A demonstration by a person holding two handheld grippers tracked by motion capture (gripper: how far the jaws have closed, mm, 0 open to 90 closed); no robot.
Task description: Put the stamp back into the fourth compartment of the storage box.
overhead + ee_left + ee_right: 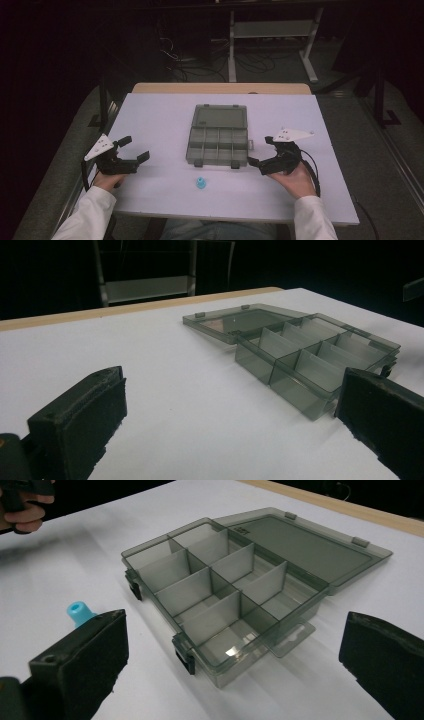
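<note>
I saw a white rectangular table (160, 120) carrying everything. Near its middle lay a translucent grey plastic compartment box (218, 145), its hinged lid (220, 116) folded flat open on the far side, its divided cells looking empty to me. My left gripper (131, 149) rested on the table well left of the box, jaws spread apart and holding nothing. My right gripper (263, 151) sat just beside the box's right front corner, jaws likewise wide apart and holding nothing. A small light-blue plastic cap-like piece (200, 183) stood alone on the table, just in front of the box, between both grippers.
</note>
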